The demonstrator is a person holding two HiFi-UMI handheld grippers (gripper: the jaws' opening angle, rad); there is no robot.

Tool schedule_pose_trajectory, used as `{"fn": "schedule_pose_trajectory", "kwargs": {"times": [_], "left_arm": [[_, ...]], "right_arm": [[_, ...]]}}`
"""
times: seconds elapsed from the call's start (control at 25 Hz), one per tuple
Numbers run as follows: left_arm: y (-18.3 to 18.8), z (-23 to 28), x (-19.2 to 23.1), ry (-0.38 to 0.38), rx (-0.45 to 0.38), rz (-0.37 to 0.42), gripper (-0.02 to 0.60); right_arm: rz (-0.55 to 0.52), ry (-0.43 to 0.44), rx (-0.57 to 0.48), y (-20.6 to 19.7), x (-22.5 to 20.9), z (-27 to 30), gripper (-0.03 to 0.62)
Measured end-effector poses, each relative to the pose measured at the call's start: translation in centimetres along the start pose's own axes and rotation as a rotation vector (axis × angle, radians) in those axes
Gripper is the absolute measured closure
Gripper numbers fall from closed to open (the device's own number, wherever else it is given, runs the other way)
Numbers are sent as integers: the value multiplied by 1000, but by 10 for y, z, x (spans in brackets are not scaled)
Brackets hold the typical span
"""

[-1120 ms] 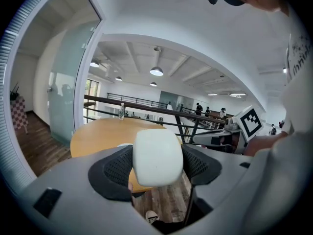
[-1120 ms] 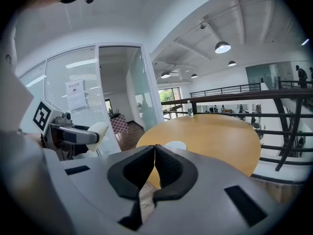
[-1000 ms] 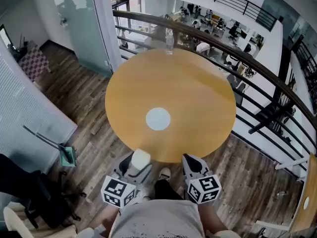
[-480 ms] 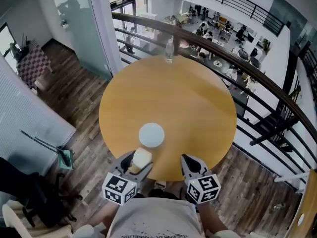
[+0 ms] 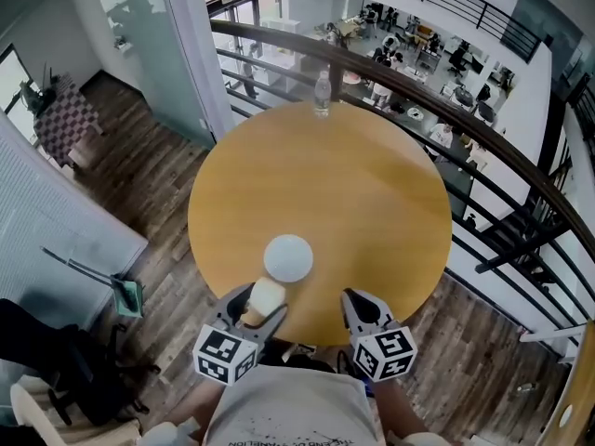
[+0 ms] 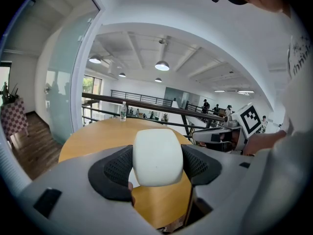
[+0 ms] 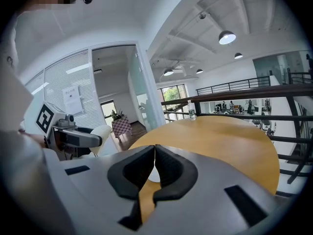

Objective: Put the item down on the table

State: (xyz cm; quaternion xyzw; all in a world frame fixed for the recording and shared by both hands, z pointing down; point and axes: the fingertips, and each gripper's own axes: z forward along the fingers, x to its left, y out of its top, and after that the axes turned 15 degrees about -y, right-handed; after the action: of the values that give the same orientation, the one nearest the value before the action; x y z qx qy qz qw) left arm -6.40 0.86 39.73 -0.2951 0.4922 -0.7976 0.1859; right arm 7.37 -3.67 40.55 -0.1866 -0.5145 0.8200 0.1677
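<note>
Left gripper (image 6: 157, 159) — jaws clamped on a cream, rounded block (image 6: 157, 151) that fills the gap between the two black pads, held above the near rim of the round wooden table (image 5: 372, 193). Only the head view shows a white disc (image 5: 288, 257) lying just ahead of those jaws. Right gripper (image 7: 153, 166) — jaws pressed together, nothing between them. A water bottle (image 5: 322, 94) stands far ahead of both, at the opposite rim.

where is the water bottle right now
In the head view, the water bottle stands at the far edge of the round table, just before the railing.
</note>
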Motion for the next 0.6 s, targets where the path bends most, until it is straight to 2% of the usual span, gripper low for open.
{"fn": "schedule_pose_trajectory", "kwargs": {"times": [0.6], "left_arm": [[2,-2,49,-71,52,8,264]], "right_arm": [[37,-80,11,4,23,31,569]]}}
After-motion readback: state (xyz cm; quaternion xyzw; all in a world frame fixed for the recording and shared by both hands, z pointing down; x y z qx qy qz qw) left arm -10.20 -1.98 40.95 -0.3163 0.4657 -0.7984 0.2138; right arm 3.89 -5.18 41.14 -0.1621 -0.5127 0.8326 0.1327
